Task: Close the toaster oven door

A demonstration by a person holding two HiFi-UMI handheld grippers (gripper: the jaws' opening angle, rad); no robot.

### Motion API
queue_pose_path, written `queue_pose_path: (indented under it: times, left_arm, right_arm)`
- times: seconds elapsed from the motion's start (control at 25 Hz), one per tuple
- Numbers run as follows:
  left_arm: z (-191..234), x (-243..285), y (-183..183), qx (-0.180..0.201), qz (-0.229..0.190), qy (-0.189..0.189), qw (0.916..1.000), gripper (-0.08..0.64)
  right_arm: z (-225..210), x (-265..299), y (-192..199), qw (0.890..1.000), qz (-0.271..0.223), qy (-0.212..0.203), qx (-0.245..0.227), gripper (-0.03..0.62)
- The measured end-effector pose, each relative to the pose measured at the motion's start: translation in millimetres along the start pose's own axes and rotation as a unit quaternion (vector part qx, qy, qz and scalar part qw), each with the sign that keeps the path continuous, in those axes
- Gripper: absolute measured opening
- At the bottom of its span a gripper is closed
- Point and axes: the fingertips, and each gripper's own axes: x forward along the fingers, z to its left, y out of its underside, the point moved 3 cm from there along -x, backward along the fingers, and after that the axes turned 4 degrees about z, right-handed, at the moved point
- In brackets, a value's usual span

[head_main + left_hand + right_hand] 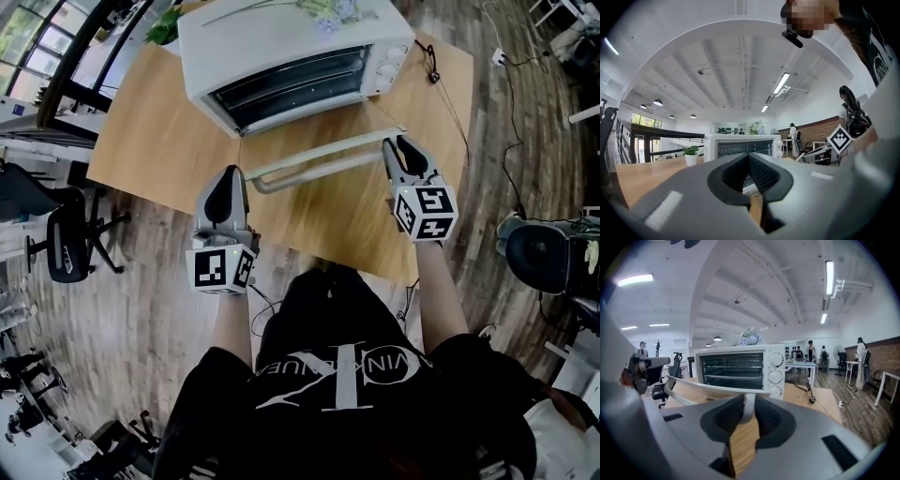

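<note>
Closest to the head camera is the person's black shirt (337,384), with both forearms reaching forward. Ahead of it, the left gripper (749,157) has its jaws pressed together with nothing between them, and its tip sits just beside the left end of the handle (319,157). The right gripper (746,401) is clamped on the handle's right-end post, one pad against each side. Beyond, the door (314,131) hangs open, roughly level, in front of the white toaster oven (281,37), which stands on a wooden table (159,141).
</note>
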Motion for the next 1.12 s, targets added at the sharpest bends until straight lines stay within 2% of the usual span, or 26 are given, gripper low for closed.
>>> queue_pose_path:
  times: [1.12]
  left_arm:
    - [26.6,1.7,-19.6,0.003,-0.023,-0.022,0.9995,0.011]
  right_arm:
    - [-6.6,25.8,-69.5,0.999,-0.034,0.009,-0.002,0.086]
